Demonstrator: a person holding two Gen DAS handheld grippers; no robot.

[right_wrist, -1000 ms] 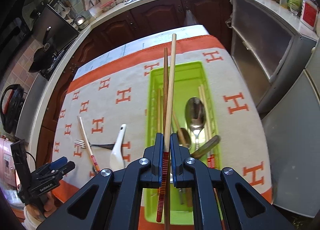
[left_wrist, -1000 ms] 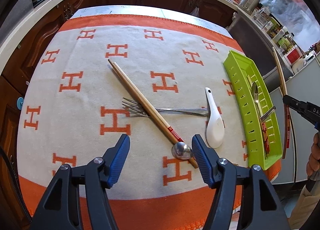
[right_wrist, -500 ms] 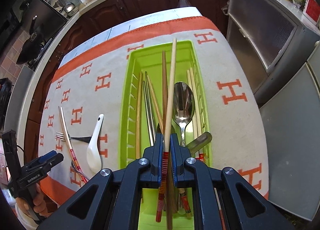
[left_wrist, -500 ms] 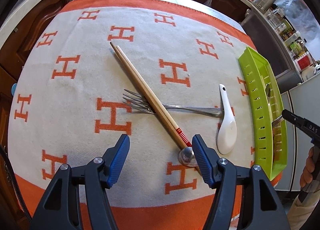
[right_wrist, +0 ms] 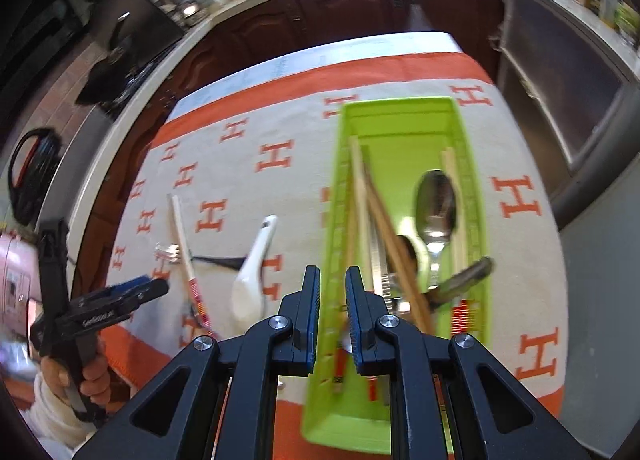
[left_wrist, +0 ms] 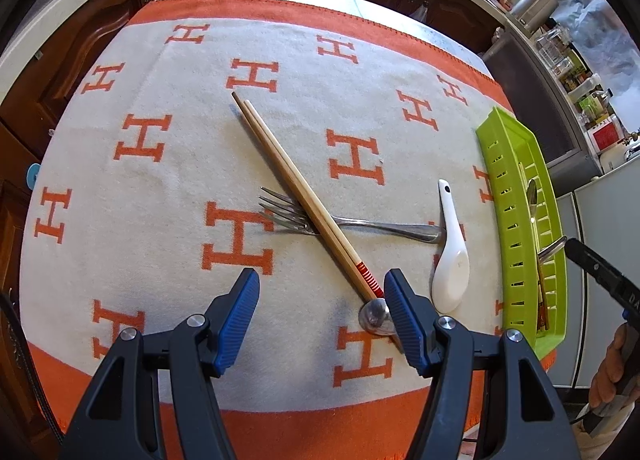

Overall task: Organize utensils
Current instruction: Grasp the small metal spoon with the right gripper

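Note:
A pair of wooden chopsticks (left_wrist: pixel 296 188) with red-striped ends lies across a metal fork (left_wrist: pixel 352 222) on the orange-and-cream cloth. A white ceramic spoon (left_wrist: pixel 450 256) lies to their right, and a metal spoon bowl (left_wrist: pixel 374 316) sits at the chopsticks' near end. My left gripper (left_wrist: pixel 320 312) is open just above the cloth, its right finger beside that spoon bowl. My right gripper (right_wrist: pixel 332 300) is slightly open and empty above the left wall of the green tray (right_wrist: pixel 404 120), which holds chopsticks (right_wrist: pixel 384 228), a large spoon (right_wrist: pixel 436 204) and other utensils.
The green tray (left_wrist: pixel 504 164) stands along the cloth's right edge. Dark wooden cabinets and a counter with jars and a kettle (left_wrist: pixel 532 6) surround the table. The left gripper also shows in the right wrist view (right_wrist: pixel 120 300).
My right gripper has opened and let go of the chopsticks, which now lie in the tray, and it has shifted left. My left gripper has moved lower and closer to the chopsticks on the cloth.

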